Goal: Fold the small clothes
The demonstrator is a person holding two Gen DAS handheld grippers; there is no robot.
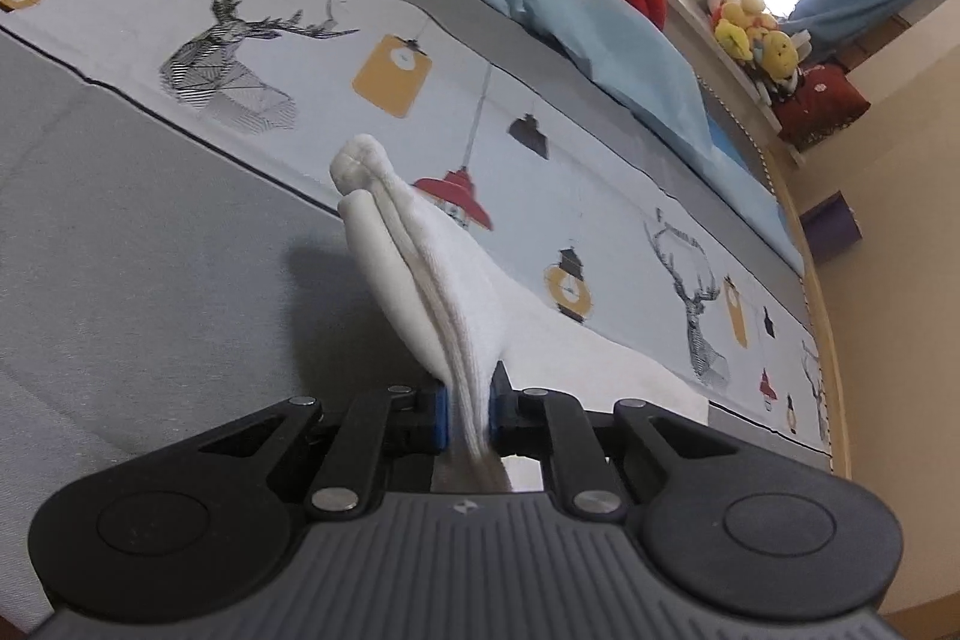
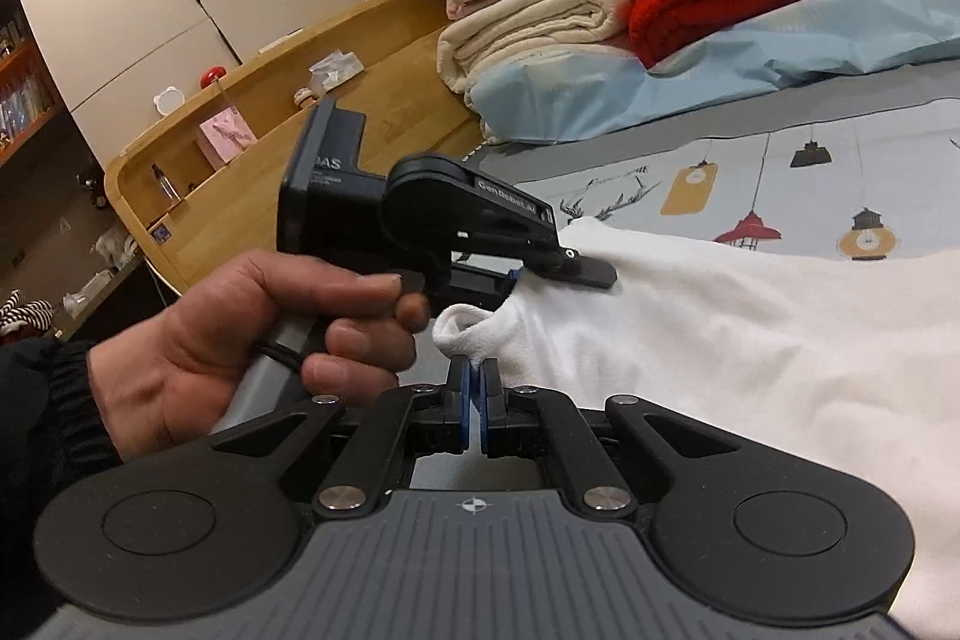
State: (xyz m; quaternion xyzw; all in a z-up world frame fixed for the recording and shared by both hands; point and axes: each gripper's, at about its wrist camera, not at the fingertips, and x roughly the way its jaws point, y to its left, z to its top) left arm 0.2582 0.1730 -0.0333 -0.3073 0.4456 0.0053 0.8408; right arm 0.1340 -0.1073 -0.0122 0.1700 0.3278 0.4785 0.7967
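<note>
1. The white garment (image 2: 750,340) lies on the bed (image 1: 120,232), over the printed bedspread (image 1: 288,40) with its deer and lamp pattern; most of it rests flat to the right in the right wrist view.
2. The left gripper (image 1: 470,409) has its fingers pinching a bunched edge of the garment, and the cloth rises from them in a narrow gathered ridge.
3. The right gripper (image 2: 475,409) has its fingers pressed together just below a rolled corner of the same cloth; whether any fabric is caught between them, I cannot tell.
4. In the right wrist view, the person's hand (image 2: 252,334) grips the left tool's handle, with its fingers at the garment's edge.
5. Judging by this, folding is at an early stage: one edge is lifted, but no crease or neat fold shows.
6. Left to do, it seems: carry the lifted edge across, lay it down, smooth it, and repeat until compact.
</note>
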